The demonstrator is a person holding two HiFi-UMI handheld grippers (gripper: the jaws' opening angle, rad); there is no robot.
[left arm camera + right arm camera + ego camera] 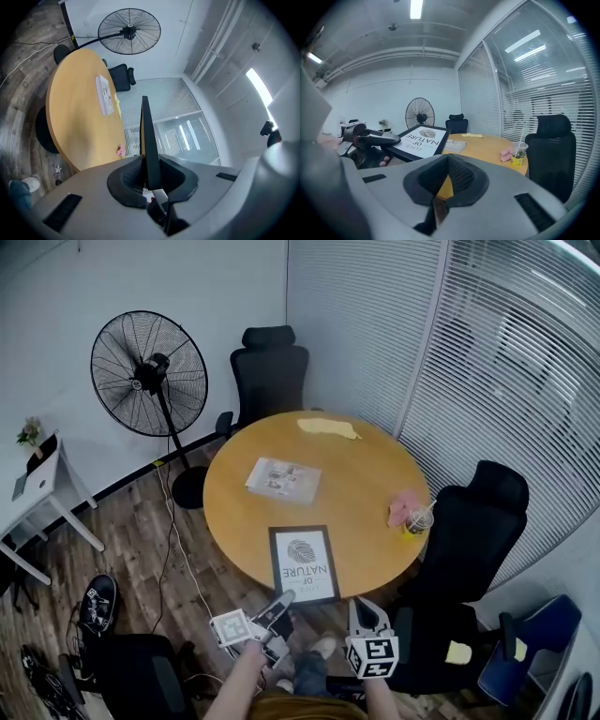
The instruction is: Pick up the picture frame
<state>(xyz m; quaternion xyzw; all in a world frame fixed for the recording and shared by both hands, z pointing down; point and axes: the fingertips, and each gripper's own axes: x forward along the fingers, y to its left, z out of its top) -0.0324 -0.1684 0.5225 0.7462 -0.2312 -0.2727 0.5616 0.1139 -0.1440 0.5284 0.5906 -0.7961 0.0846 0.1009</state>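
Nearest, at the desk's near edge, the left gripper is clamped on the near left corner of the picture frame. Its own view shows the frame edge-on, a thin dark blade pinched between the pads. The frame overhangs the near edge of the round desk, print side up. Just to its right, the right gripper hangs off the near edge, jaws closed together with nothing in them.

The frame looks stiff, flat and fairly light. It is probably glazed and so fragile, and its smooth moulding could slip. Held by one corner, it will likely want to droop and twist. A second hold on the near right corner, on the moulding rather than the glass, would steady it.

In the head view the frame seems to lie flat. The right gripper view shows the frame tilted, its near side raised clear of the desk in the left gripper.
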